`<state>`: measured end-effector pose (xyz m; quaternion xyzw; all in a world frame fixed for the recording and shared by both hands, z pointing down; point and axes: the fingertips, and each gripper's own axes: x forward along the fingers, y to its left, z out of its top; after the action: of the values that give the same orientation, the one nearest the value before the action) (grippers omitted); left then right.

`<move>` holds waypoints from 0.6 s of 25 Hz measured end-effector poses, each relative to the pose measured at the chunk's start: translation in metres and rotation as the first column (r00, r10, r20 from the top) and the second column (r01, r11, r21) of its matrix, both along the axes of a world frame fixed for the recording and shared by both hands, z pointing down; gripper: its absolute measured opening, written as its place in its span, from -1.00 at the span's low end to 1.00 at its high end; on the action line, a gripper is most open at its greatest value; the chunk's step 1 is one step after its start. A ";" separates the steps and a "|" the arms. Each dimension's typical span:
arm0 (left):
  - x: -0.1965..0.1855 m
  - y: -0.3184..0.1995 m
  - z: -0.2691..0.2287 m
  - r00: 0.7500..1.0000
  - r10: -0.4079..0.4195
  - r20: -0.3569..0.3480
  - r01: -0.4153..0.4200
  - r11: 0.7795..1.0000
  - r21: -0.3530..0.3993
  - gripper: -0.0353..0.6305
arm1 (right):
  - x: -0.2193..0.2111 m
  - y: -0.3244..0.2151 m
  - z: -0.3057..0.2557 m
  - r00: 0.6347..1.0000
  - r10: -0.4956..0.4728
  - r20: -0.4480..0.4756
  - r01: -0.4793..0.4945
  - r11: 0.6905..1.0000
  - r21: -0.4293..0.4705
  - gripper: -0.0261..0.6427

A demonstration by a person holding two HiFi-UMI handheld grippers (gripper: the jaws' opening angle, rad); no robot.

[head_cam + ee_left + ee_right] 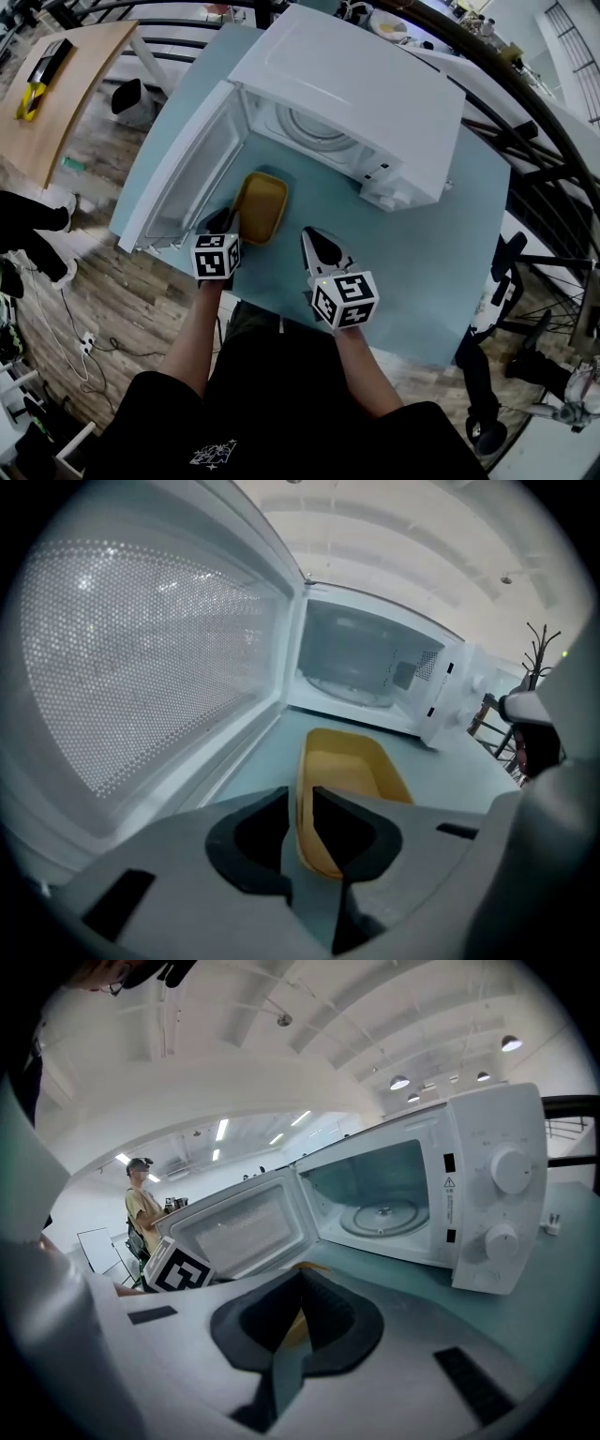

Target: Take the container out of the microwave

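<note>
The container (261,204) sits on the teal worktop (422,281) just before the open microwave (356,94), already clear of the cavity, beside the swung-out door (187,178). Its long axis runs from the person toward the oven. The left claw (300,794) pinches the near left wall, jaws a thin gap apart. It is a shallow yellow tub, smooth, with rounded corners. The right claw (300,1279) is closed and empty, with the container ahead to its left.

Black short-sleeved T-shirt (281,394), small white print (214,454)
</note>
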<state>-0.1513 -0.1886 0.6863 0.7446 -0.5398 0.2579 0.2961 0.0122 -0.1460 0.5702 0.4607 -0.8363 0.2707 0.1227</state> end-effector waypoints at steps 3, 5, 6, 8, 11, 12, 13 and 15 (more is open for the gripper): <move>0.000 0.003 -0.010 1.000 -0.006 0.004 0.006 1.000 0.012 -0.71 | 0.003 0.000 -0.007 1.000 -0.001 0.007 0.001 1.000 0.013 -0.90; 0.000 0.003 -0.016 1.000 -0.007 0.009 0.007 1.000 0.025 -0.71 | 0.005 0.001 -0.012 1.000 -0.002 0.011 0.002 1.000 0.023 -0.90; 0.001 0.004 -0.019 1.000 -0.009 0.011 0.008 0.999 0.031 -0.71 | 0.007 0.001 -0.014 1.000 -0.003 0.012 0.003 1.000 0.029 -0.90; 0.002 0.005 -0.026 1.000 -0.013 0.014 0.012 0.999 0.045 -0.71 | 0.010 0.003 -0.018 1.000 -0.005 0.014 0.004 0.999 0.039 -0.90; 0.005 0.009 -0.040 1.000 -0.023 0.014 0.022 0.997 0.068 -0.71 | 0.016 0.007 -0.028 1.000 -0.005 0.027 0.003 0.999 0.054 -0.90; 0.006 0.011 -0.045 0.999 -0.028 0.015 0.027 0.997 0.077 -0.71 | 0.018 0.009 -0.032 0.999 -0.004 0.034 0.002 0.998 0.058 -0.90; 0.006 0.013 -0.049 0.999 -0.034 0.016 0.033 0.996 0.086 -0.71 | 0.021 0.011 -0.035 0.999 -0.005 0.039 0.002 0.998 0.064 -0.90; 0.007 0.018 -0.058 0.999 -0.046 0.019 0.043 0.994 0.104 -0.71 | 0.026 0.014 -0.042 0.999 -0.008 0.041 0.004 0.997 0.078 -0.90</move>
<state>-0.1438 -0.1709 0.6279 0.7441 -0.5721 0.2306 0.2568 0.0381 -0.1321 0.5286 0.4570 -0.8500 0.2468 0.0882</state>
